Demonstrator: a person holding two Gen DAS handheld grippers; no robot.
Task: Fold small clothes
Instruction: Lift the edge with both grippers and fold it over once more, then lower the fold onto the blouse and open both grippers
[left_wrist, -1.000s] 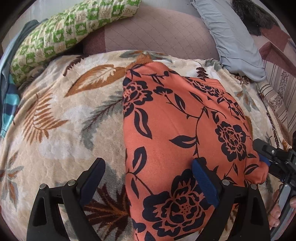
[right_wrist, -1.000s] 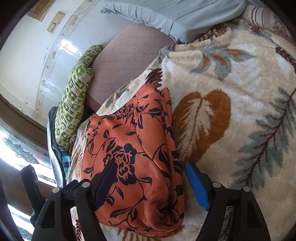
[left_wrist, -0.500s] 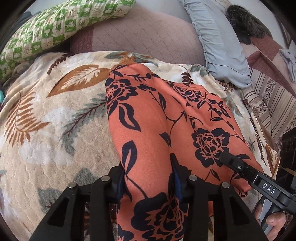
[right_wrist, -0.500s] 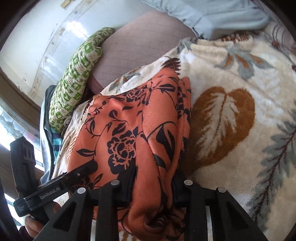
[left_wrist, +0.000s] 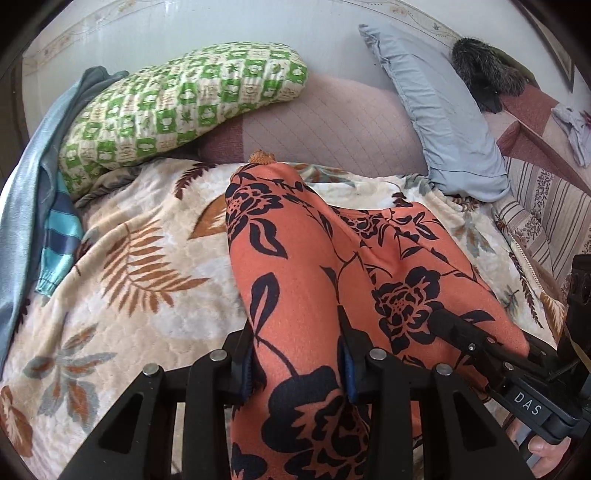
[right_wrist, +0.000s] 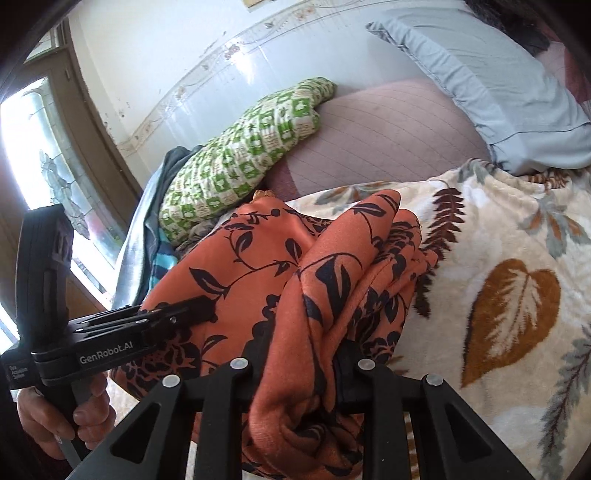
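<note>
Orange floral garment (between left gripper fingers)

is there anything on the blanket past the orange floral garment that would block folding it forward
Nothing visible does. Both grippers, left and right, are clamped on the orange floral garment; the leaf-print blanket beyond it is bare up to the green checked pillow.

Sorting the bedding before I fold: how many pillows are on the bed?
2: a green checked pillow at the far left by the wall, and a pale blue pillow at the far right. Others may lie out of view.
</note>
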